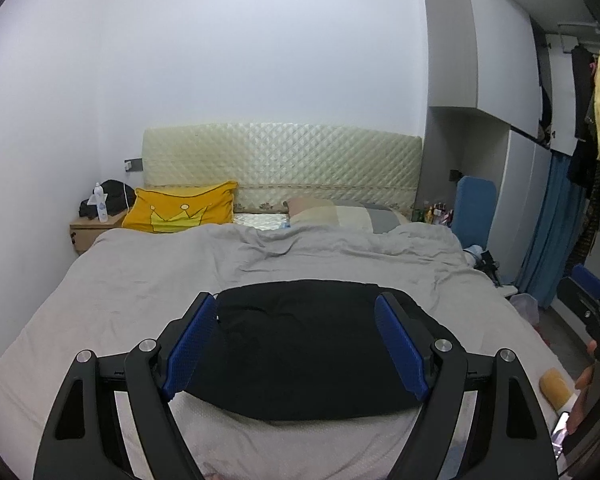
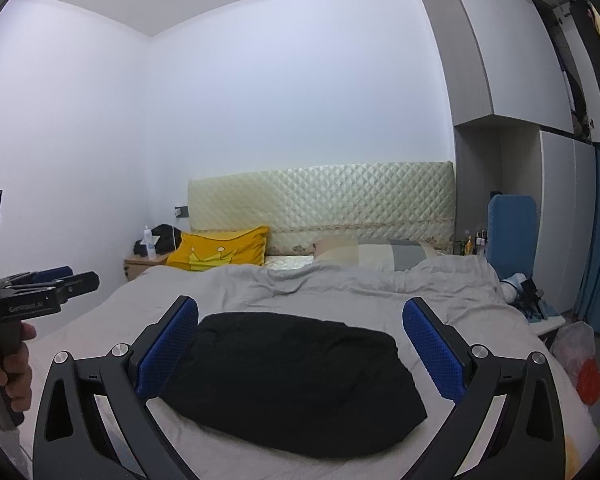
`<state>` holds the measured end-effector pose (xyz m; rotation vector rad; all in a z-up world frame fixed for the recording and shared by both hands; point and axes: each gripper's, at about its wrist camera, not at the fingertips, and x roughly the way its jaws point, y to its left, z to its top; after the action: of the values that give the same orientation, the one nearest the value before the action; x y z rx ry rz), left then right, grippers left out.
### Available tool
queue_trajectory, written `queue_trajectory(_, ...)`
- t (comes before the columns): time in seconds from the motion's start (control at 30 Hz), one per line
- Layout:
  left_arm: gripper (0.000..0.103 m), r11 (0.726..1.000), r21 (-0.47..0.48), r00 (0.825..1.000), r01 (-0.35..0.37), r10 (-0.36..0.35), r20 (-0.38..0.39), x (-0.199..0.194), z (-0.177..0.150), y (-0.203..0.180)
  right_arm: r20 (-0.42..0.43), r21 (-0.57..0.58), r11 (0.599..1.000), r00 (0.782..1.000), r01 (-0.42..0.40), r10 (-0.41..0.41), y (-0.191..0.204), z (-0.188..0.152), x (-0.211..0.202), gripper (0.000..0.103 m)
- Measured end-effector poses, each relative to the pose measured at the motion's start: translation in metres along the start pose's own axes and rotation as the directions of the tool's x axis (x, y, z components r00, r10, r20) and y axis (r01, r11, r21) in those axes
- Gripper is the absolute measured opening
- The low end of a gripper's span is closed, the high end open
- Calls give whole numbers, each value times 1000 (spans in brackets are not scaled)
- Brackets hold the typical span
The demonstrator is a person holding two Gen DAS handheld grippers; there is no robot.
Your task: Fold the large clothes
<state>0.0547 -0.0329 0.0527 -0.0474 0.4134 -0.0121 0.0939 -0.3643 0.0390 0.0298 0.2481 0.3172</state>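
Lying folded near the foot edge of the grey-sheeted bed (image 1: 140,280), the black fabric garment (image 1: 312,352) sat untouched; both the left hand-held gripper (image 1: 296,344) and the right hand-held gripper (image 2: 300,348) gaped wide, empty.

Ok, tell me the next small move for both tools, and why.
Probably none toward the cloth: hold both back. The black garment lies in a compact bundle on the grey bedcover, and the left tool and right tool hang open above it, gripping nothing.

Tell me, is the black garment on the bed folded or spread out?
Folded. The black garment lies on the grey bed cover as one compact bundle with rounded edges; no sleeves or legs stick out.
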Motion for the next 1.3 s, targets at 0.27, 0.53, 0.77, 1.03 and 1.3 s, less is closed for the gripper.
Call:
queue_trajectory(0.27, 82, 1000, 24, 1000, 8, -8, -17, -10, -28, -8, -61, 31, 999, 998, 27, -25, 7, -34, -14, 103)
queue_trajectory(0.53, 82, 1000, 11, 995, 27, -26, -94, 4, -62, -12, -135, 68, 997, 991, 23, -13, 13, -69, -19, 103)
queue_trajectory(0.77, 82, 1000, -9, 990, 30, -31, -141, 19, -82, -12, -160, 83, 996, 987, 39, -25, 14, -87, -14, 103)
queue_trajectory(1.03, 82, 1000, -17, 982, 23, -25, -189, 37, -95, -11, -208, 102, 994, 978, 42, -20, 9, -104, -3, 103)
queue_trajectory(1.3, 82, 1000, -16, 977, 16, -19, -212, 45, -97, -10, -225, 101, 994, 974, 51, -27, 6, -107, 3, 103)
